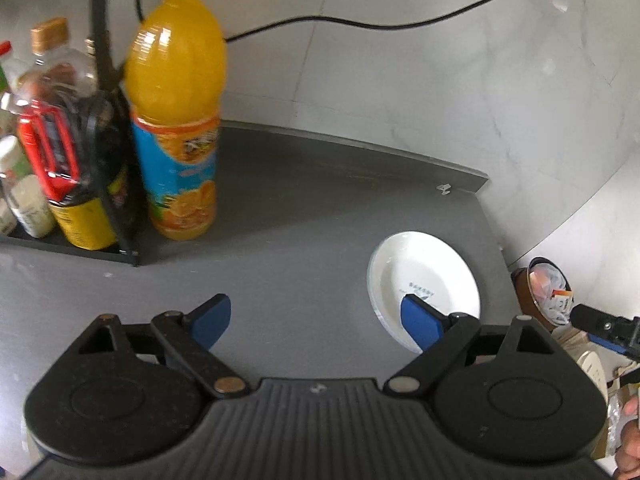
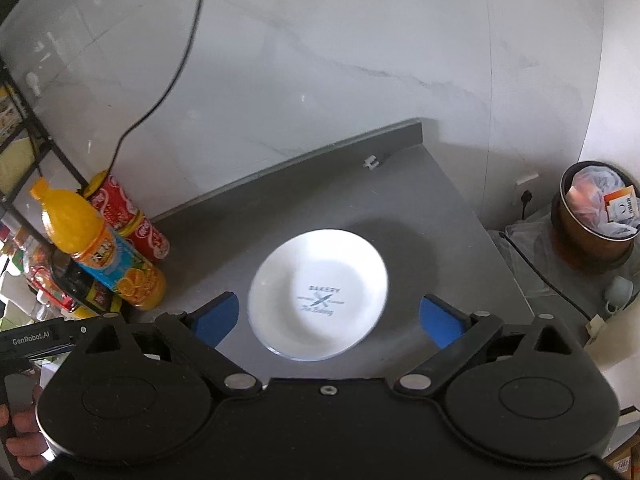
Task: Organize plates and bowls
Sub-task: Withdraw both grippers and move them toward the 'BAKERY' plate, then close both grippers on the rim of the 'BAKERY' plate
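Right wrist view: my right tongs (image 2: 328, 316) hang above a grey bench (image 2: 400, 200), spread wide and holding nothing. One white plate (image 2: 318, 294) lies flat on the bench between and beyond the two blue pads (image 2: 216, 316). It carries a printed bakery logo at its centre. I judge I have lined the tongs up over the plate so the pads can come in on either side of its rim; nothing touches it.

To the left, an orange juice bottle (image 2: 104, 248) stands upright near the bench's back corner, with a red can (image 2: 128, 216) just behind it. Both sit beside a black wire rack (image 2: 36, 136), probably parked there to keep the working area free. Off the bench's right edge, lower down, a brown bin (image 2: 592, 216) holds rubbish. A black cable (image 2: 176, 64) trails down the pale wall.

Left wrist view: my left tongs (image 1: 316, 320) are also wide apart and hold nothing, hovering over bare bench to the left of the plate (image 1: 424, 276). Its right pad overlaps the plate's near edge in the picture; I cannot tell whether it touches. The juice bottle (image 1: 176, 112) stands well apart from the plate, next to the rack (image 1: 104, 80) of crowded bottles.

Count: one plate, no bowls in sight, one juice bottle, one red can, one bin, two tongs. A hand (image 2: 20, 428) grips the left tool at the frame's lower edge.
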Demonstrator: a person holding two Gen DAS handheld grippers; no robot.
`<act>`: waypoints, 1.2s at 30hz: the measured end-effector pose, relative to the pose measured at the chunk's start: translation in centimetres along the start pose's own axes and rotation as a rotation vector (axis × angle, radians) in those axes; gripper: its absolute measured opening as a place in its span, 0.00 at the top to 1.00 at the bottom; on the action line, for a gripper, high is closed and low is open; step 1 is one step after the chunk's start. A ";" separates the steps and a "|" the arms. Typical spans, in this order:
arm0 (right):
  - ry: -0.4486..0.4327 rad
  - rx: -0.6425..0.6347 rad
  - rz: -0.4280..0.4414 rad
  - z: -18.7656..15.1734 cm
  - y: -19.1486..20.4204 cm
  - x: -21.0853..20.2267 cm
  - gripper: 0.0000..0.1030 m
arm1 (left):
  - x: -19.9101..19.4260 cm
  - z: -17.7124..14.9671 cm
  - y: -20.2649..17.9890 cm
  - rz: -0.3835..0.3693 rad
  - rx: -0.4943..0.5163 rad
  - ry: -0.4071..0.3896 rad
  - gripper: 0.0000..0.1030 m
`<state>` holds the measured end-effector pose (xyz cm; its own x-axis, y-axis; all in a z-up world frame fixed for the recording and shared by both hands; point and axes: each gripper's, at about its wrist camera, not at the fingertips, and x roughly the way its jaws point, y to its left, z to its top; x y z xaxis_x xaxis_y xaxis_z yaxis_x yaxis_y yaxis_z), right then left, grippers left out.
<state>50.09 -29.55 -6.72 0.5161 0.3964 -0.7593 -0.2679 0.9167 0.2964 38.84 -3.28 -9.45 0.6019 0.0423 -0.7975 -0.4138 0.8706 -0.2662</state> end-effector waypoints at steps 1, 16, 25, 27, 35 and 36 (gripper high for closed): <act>0.011 0.004 0.005 0.3 -0.6 0.4 0.11 | 0.5 0.0 -0.5 -0.001 -0.007 0.007 0.13; 0.162 0.032 0.103 2.1 -6.1 8.4 0.30 | 7.9 0.0 -4.7 -0.007 -0.079 0.095 0.36; 0.233 0.054 0.117 2.5 -7.2 12.8 0.33 | 12.6 0.2 -4.9 0.018 -0.122 0.158 0.53; 0.254 0.046 0.117 2.5 -7.1 13.9 0.34 | 13.7 0.3 -4.7 0.021 -0.139 0.174 0.54; 0.337 0.012 0.093 2.0 -6.9 17.5 0.56 | 16.7 0.3 -3.2 0.031 -0.222 0.218 0.62; 0.346 0.010 0.093 1.9 -6.9 17.8 0.57 | 17.0 0.4 -3.2 0.030 -0.228 0.222 0.64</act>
<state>62.74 -28.72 -21.19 0.1833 0.4390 -0.8796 -0.2918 0.8787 0.3778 50.62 -5.14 -21.98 0.4336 -0.0642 -0.8988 -0.5864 0.7372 -0.3356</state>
